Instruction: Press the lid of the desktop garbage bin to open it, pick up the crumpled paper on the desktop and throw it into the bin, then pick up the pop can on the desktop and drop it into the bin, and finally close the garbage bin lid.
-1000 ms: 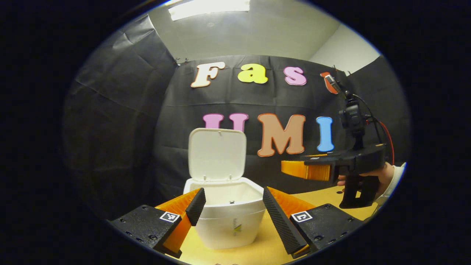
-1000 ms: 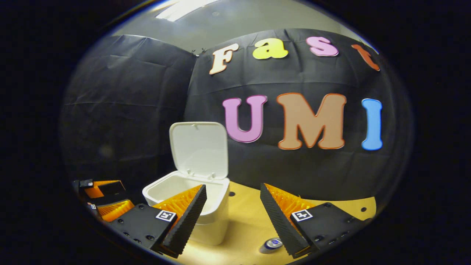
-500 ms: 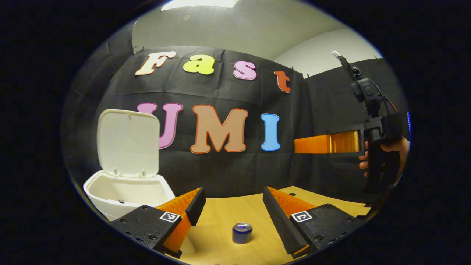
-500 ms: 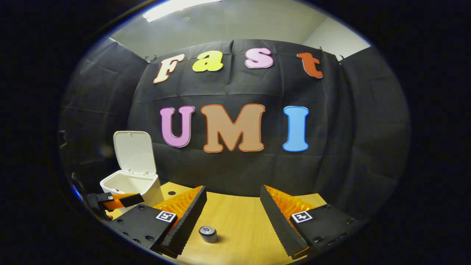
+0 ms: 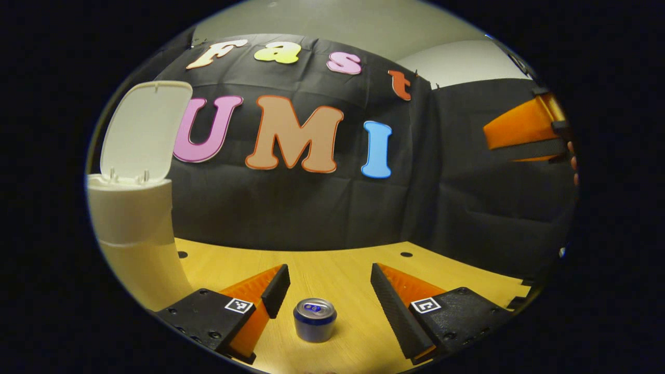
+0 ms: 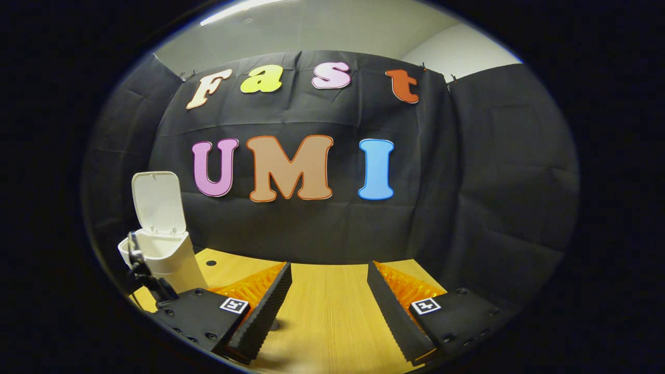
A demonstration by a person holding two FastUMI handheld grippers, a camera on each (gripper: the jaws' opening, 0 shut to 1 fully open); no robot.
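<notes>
Blue can [image 5: 315,319] upright on the desk [image 5: 332,265], between the left gripper's [image 5: 324,291] spread fingers, neither touching it.
White bin [image 5: 132,208] stands left of can, lid [image 5: 143,127] up. Right gripper [image 6: 330,296] also wide open, holding nothing, above bare desk; it shows high to the right of can in left gripper view.

One pop can [image 5: 315,319], one open-lidded bin [image 5: 132,208], two grippers [image 5: 324,298] [image 6: 328,304].

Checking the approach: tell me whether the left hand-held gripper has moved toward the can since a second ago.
Yes. The left hand-held gripper swung right, away from the bin, and now frames the can between open fingers.
</notes>
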